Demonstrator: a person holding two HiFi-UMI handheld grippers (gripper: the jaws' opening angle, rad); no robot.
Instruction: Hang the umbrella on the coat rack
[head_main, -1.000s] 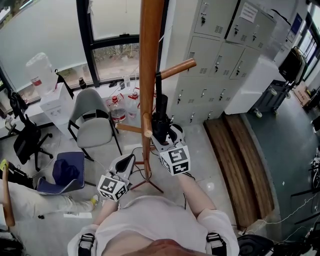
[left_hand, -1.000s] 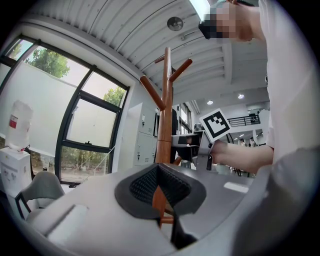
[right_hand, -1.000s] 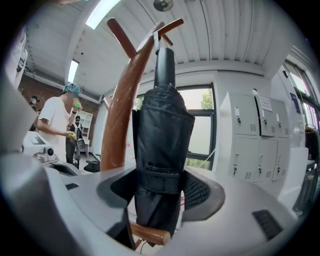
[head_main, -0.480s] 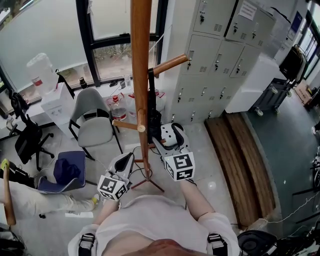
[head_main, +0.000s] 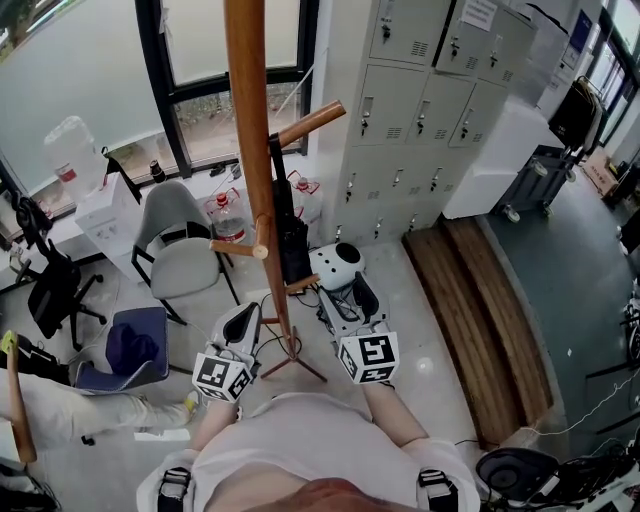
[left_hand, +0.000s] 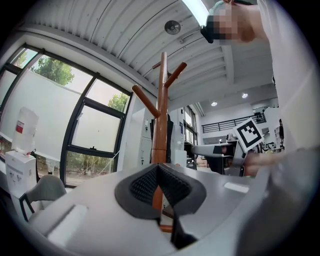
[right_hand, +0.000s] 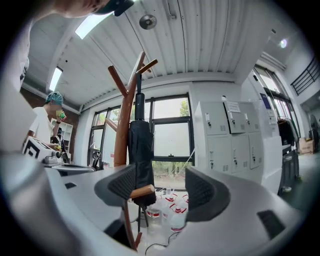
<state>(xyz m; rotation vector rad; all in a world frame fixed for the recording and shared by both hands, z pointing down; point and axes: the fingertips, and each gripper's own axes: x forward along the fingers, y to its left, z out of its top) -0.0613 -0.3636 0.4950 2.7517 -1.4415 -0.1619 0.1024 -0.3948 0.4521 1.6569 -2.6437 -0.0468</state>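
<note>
The wooden coat rack (head_main: 250, 150) stands right in front of me. A folded black umbrella (head_main: 288, 230) hangs upright against its pole, under an upper peg (head_main: 312, 122). My right gripper (head_main: 338, 278) is open just below and right of the umbrella, apart from it, with nothing between its jaws. In the right gripper view the umbrella (right_hand: 141, 150) hangs beside the pole (right_hand: 122, 135), ahead of the open jaws (right_hand: 160, 187), and a lower peg (right_hand: 142, 191) points toward me. My left gripper (head_main: 243, 322) is shut and empty near the rack's base; the pole (left_hand: 160, 130) stands ahead of it.
A grey chair (head_main: 180, 235) and water bottles (head_main: 225, 215) stand behind the rack by the window. Grey lockers (head_main: 420, 100) line the right wall above a wooden step (head_main: 470, 320). A blue chair (head_main: 130, 345) is at my left. A person (right_hand: 42, 125) stands far left.
My right gripper opened and drew back from the umbrella toward me; the umbrella stays hanging on the rack. The left gripper has kept its place.
</note>
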